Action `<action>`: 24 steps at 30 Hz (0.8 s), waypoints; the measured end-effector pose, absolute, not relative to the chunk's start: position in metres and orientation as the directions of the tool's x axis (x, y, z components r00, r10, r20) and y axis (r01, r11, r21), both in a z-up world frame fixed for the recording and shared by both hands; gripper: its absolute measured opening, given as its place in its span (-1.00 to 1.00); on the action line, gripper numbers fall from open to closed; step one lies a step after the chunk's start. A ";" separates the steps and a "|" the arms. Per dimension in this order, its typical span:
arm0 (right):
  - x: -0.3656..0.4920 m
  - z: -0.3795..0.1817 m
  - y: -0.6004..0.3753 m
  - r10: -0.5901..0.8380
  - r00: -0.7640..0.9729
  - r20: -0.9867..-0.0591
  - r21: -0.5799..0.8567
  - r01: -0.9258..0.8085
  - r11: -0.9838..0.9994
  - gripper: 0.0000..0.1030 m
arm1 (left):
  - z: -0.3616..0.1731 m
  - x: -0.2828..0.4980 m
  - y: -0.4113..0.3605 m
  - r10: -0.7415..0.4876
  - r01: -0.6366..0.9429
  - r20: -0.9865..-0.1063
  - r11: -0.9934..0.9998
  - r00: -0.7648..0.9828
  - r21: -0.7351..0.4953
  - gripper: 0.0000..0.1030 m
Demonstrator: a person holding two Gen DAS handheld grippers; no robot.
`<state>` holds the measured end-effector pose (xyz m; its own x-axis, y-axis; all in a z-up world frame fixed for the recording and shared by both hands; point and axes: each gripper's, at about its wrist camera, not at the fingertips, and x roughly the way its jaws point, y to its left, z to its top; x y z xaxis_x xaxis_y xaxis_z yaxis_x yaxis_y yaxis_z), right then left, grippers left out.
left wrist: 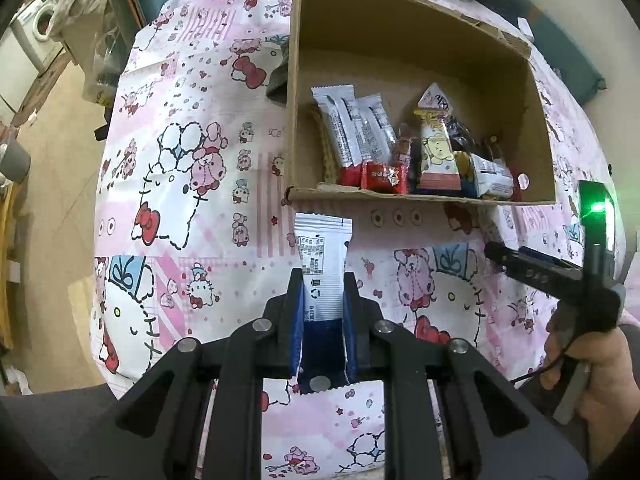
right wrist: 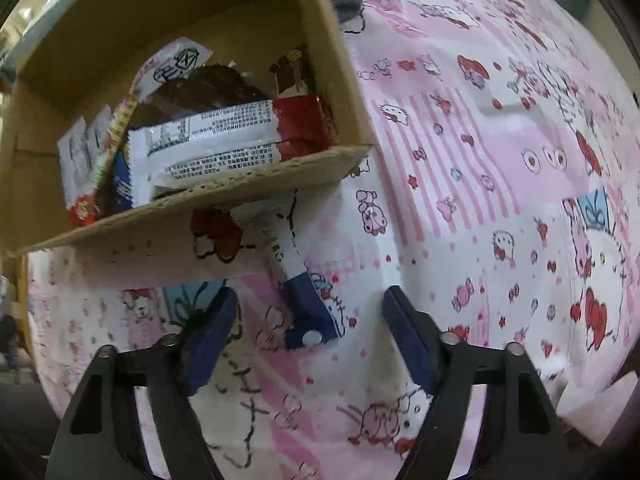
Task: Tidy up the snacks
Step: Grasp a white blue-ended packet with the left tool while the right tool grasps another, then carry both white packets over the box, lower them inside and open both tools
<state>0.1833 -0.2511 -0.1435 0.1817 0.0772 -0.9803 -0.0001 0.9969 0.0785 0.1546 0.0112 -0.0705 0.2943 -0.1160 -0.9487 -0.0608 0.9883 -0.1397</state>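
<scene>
My left gripper (left wrist: pixel 322 284) is shut on a white and blue snack bar (left wrist: pixel 323 264), held just in front of the cardboard box (left wrist: pixel 400 194). The box holds several snacks: white and red bars (left wrist: pixel 352 136), a red candy (left wrist: pixel 382 178) and a cartoon-printed pack (left wrist: pixel 438 148). My right gripper (right wrist: pixel 310 300) is open and empty over the cloth, beside the box (right wrist: pixel 256 184). In the right wrist view the held white and blue bar (right wrist: pixel 292 272) shows between my fingers' line of sight, below the box's front wall. A white and red bar (right wrist: pixel 224 140) lies on top in the box.
The pink cartoon-printed cloth (left wrist: pixel 192 184) covers the table. The right gripper's body and the hand holding it (left wrist: pixel 592 304) show at the right of the left wrist view. A washing machine (left wrist: pixel 36 28) and floor lie to the far left. Grey fabric (left wrist: pixel 280 72) lies beside the box.
</scene>
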 end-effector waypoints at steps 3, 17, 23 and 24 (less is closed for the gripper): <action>0.183 -0.146 -0.246 0.061 0.178 -0.982 0.057 -0.025 0.998 0.22 | -0.072 0.155 0.008 -0.113 -0.047 -0.948 0.990 0.297 -0.133 -0.72; 0.155 -0.134 -0.211 0.216 0.137 -0.967 0.199 -0.126 0.972 -0.62 | -0.072 0.150 0.002 -0.111 -0.035 -0.945 0.991 0.308 -0.127 -0.72; 0.124 -0.108 -0.188 0.308 0.140 -0.941 0.277 -0.204 0.939 -0.62 | -0.075 0.148 0.007 -0.074 -0.046 -0.946 0.995 0.317 -0.094 -0.72; 0.122 -0.103 -0.188 0.326 0.143 -0.935 0.293 -0.209 0.933 -0.62 | -0.075 0.147 0.009 -0.068 -0.052 -0.946 0.995 0.317 -0.089 -0.72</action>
